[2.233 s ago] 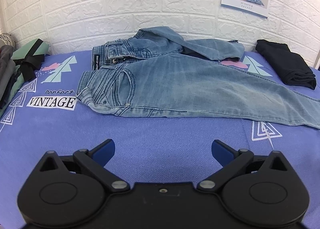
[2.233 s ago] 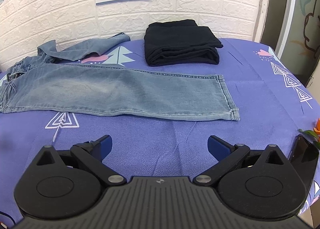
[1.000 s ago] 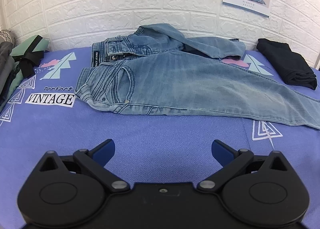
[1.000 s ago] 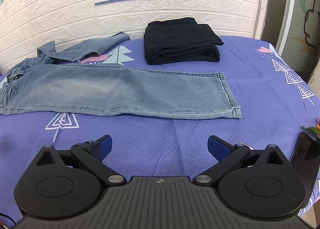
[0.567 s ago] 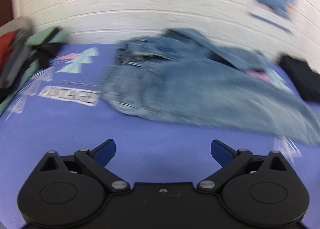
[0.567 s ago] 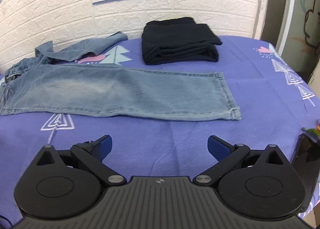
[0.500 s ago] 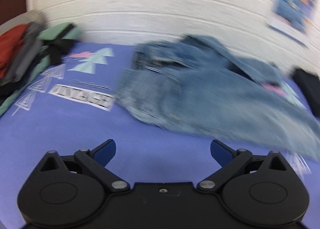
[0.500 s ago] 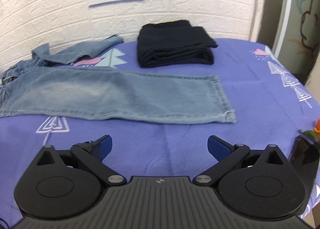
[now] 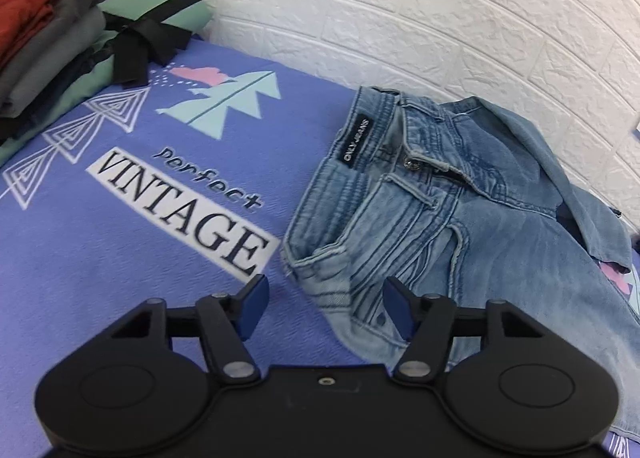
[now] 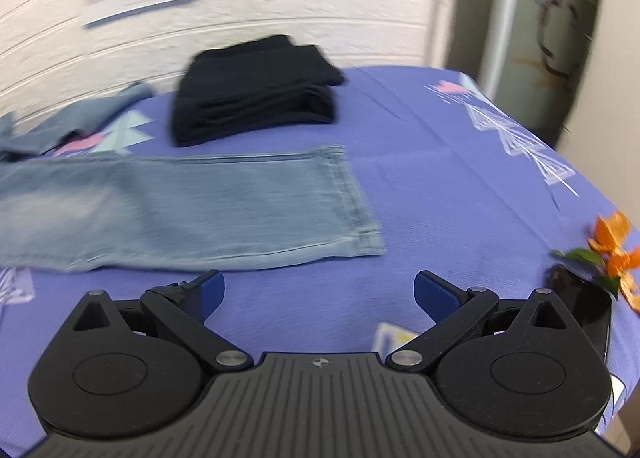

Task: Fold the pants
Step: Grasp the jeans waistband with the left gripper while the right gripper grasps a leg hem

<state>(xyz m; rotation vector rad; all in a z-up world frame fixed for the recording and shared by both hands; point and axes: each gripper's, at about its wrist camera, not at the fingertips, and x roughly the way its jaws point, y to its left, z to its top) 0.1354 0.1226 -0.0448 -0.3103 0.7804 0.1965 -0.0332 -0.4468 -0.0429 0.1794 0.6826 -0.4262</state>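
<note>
Two grippers, both spread and both empty, sit at opposite ends of the jeans (image 9: 460,217), which lie along the purple printed sheet (image 9: 100,238).

From the left wrist view, your left gripper (image 9: 326,308) has its jaws part-way apart, noticeably narrower than your other one. The near waistband corner of the jeans, by the front pocket, shows in the gap between the blue pads (image 9: 254,308); whether they touch the denim I cannot tell. Nothing is pinched. I'd say you have lined up here because the waist corner is the natural hold for one end of a lengthwise fold. Beyond that corner, the far leg is bunched over itself toward the brick wall, so the jeans are not yet flat. A stack of folded clothes (image 9: 52,45) lies well apart from the jeans, past the "VINTAGE" print.

From the right wrist view, which is motion-blurred, your right gripper (image 10: 320,296) is wide open and grasps nothing. The near leg's hem (image 10: 352,201) lies just ahead of the fingers and toward their left side, apart from them, with bare sheet between. That suits taking the cuff end. Folded black pants (image 10: 256,89) rest just beyond the jeans leg, near the wall.
</note>
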